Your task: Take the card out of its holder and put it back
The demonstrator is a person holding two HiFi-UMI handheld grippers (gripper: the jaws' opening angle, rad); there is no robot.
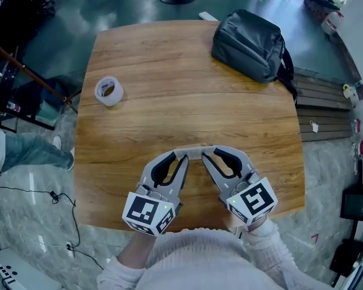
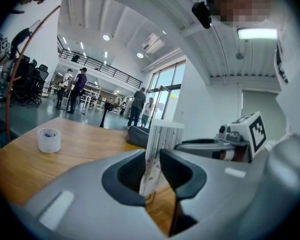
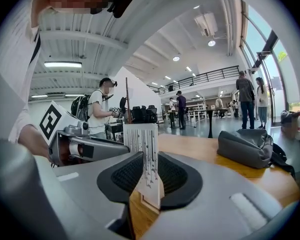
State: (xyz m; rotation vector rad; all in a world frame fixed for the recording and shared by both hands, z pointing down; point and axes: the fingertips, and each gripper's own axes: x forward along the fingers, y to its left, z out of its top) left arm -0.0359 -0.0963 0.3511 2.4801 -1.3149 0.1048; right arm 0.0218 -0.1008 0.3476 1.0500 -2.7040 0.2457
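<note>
A flat white card (image 1: 193, 153) with thin dark stripes is held on edge above the table's near part, between my two grippers. I cannot tell card from holder in it. My left gripper (image 1: 184, 157) is shut on its left end and my right gripper (image 1: 204, 157) on its right end. In the left gripper view the card (image 2: 163, 139) stands upright, pinched between the dark pads of the left gripper (image 2: 152, 159), with the right gripper (image 2: 240, 136) beyond it. In the right gripper view the card (image 3: 144, 146) is clamped in the right gripper (image 3: 150, 166).
The wooden table (image 1: 169, 113) carries a roll of tape (image 1: 109, 90) at the left and a grey bag (image 1: 251, 44) at the far right. Cables and gear lie on the floor to the left. People stand far off in the hall.
</note>
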